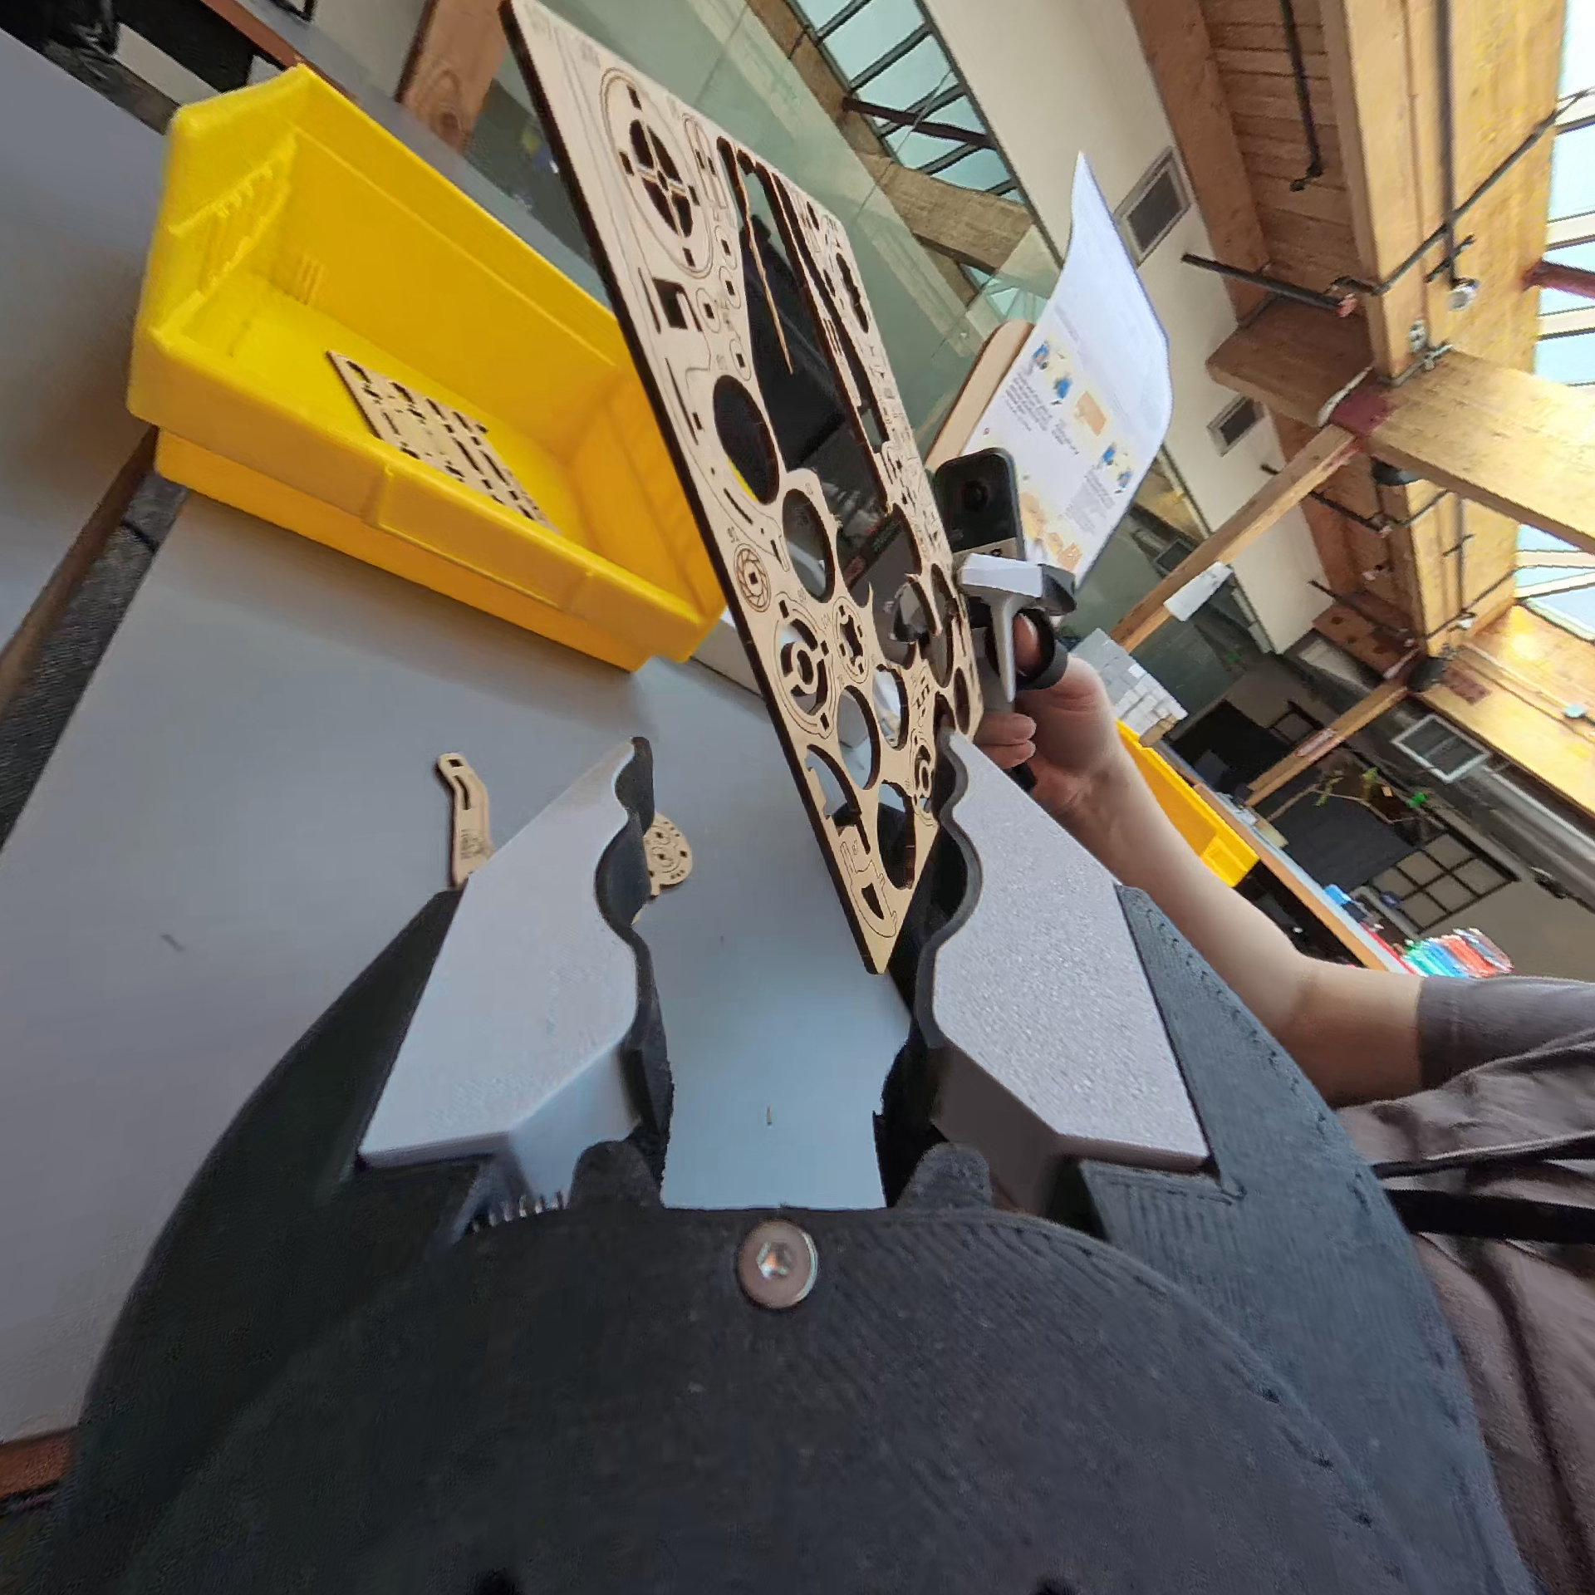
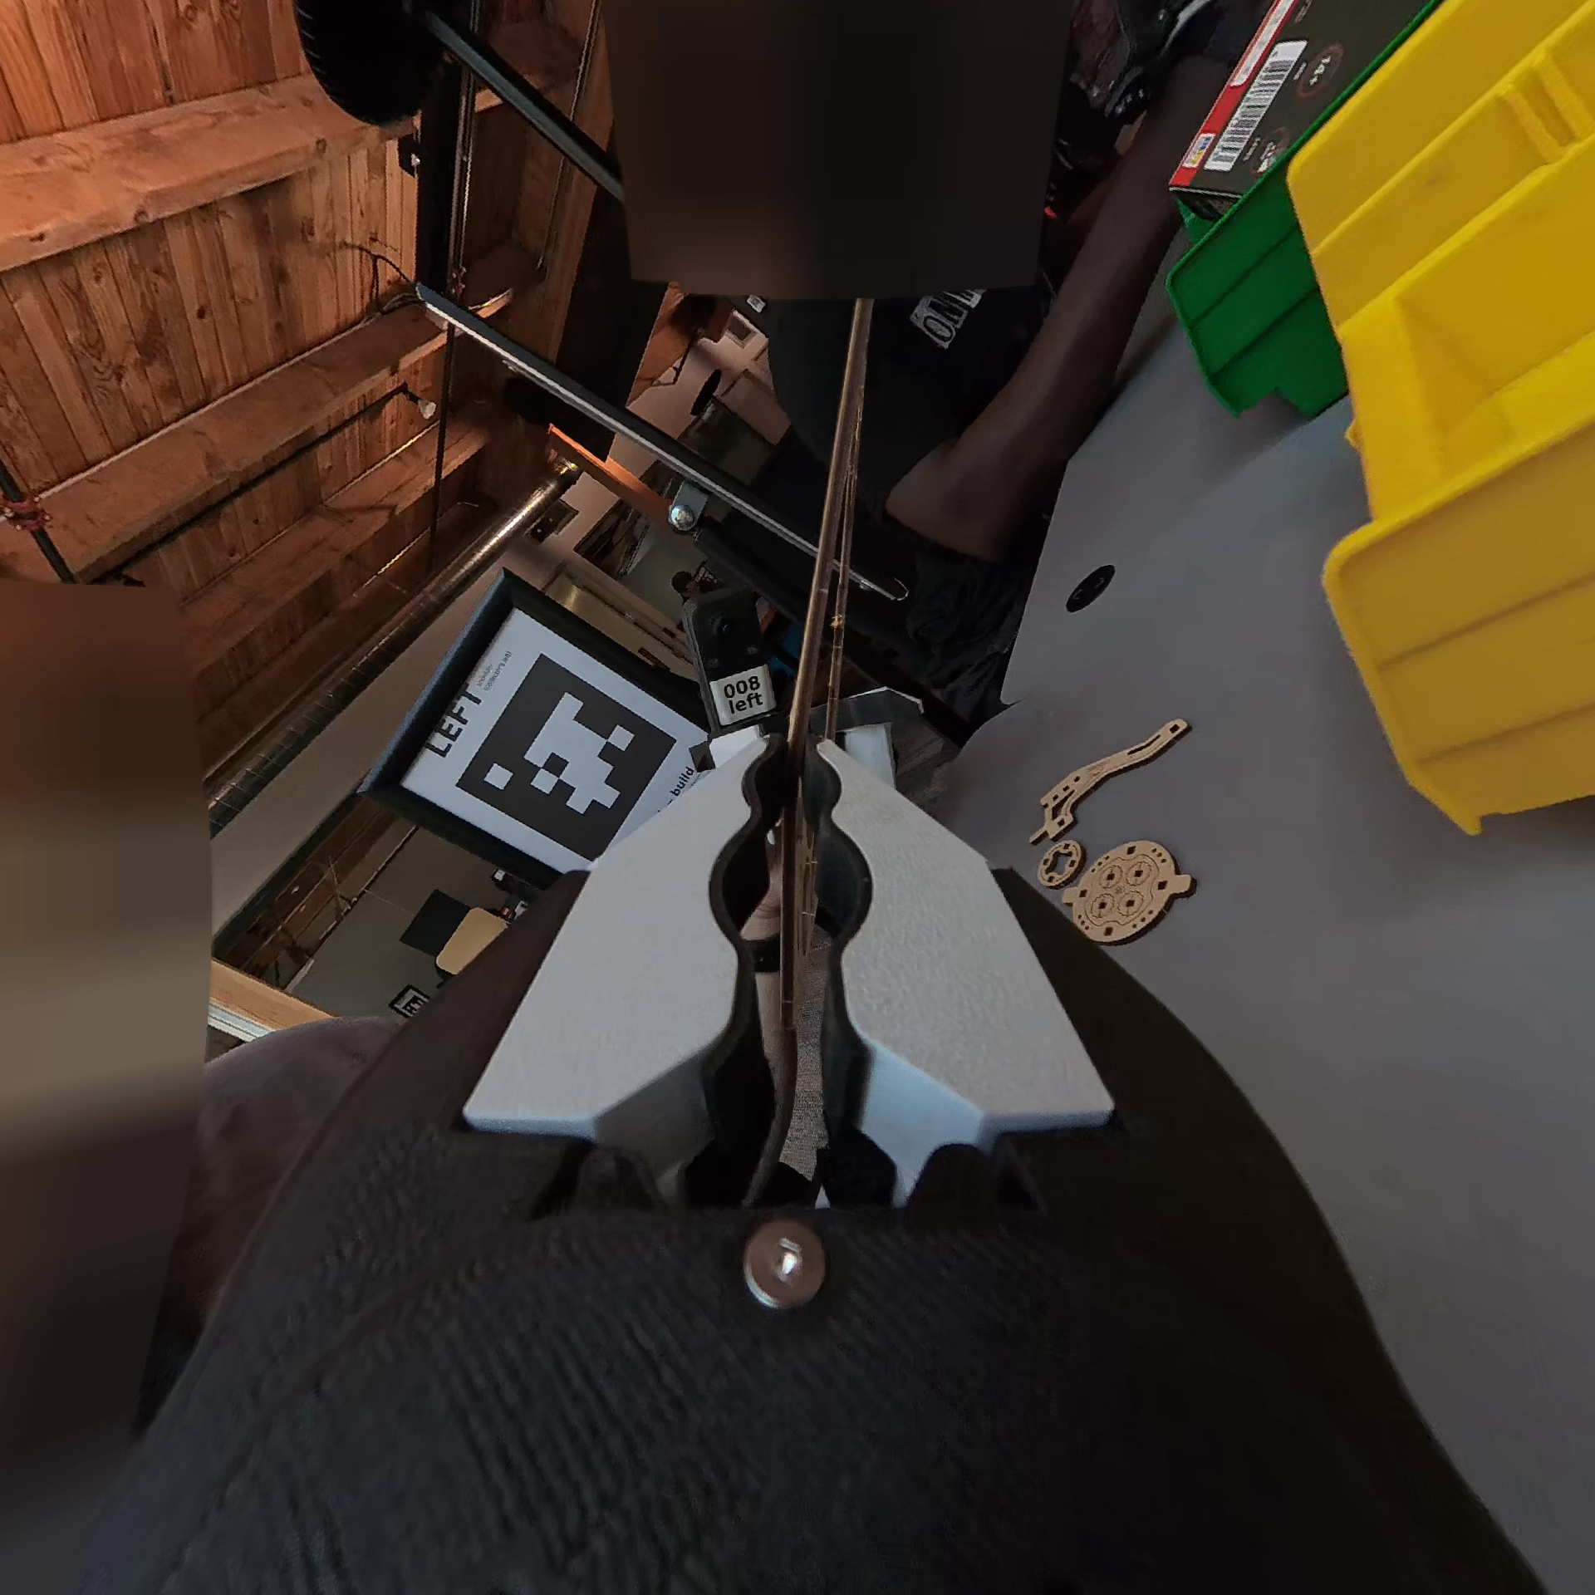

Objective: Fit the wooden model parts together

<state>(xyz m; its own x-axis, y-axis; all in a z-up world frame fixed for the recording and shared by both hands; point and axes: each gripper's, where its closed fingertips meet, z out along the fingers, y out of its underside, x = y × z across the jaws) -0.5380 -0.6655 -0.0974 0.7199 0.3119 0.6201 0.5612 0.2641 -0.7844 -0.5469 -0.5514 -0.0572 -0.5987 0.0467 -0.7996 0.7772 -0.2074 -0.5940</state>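
A large laser-cut wooden sheet [image 1: 759, 362] with many cut-out holes stands upright over the grey table [image 1: 259, 777]. My right gripper [image 2: 798, 751] is shut on it, and the sheet shows edge-on [image 2: 833, 552] between its pads. In the left wrist view the right gripper [image 1: 992, 595] holds the sheet from behind. My left gripper [image 1: 794, 755] is open around the sheet's lower corner. The sheet lies close by the right-hand finger [image 1: 1018, 906], and the left-hand finger [image 1: 552, 906] stands well apart from it. Loose wooden parts lie on the table: a curved arm [image 2: 1113, 777], a small ring [image 2: 1060, 863] and a round disc [image 2: 1126, 893].
A yellow bin [image 1: 285, 259] stands at the table's far left with a small wooden sheet [image 1: 440, 431] in it. In the right wrist view a yellow bin [image 2: 1467, 518] and a green bin [image 2: 1251, 302] holding a box stand at the right. A person's forearm [image 1: 1208, 915] reaches in. The grippers' ends are close to 12 cm from one another.
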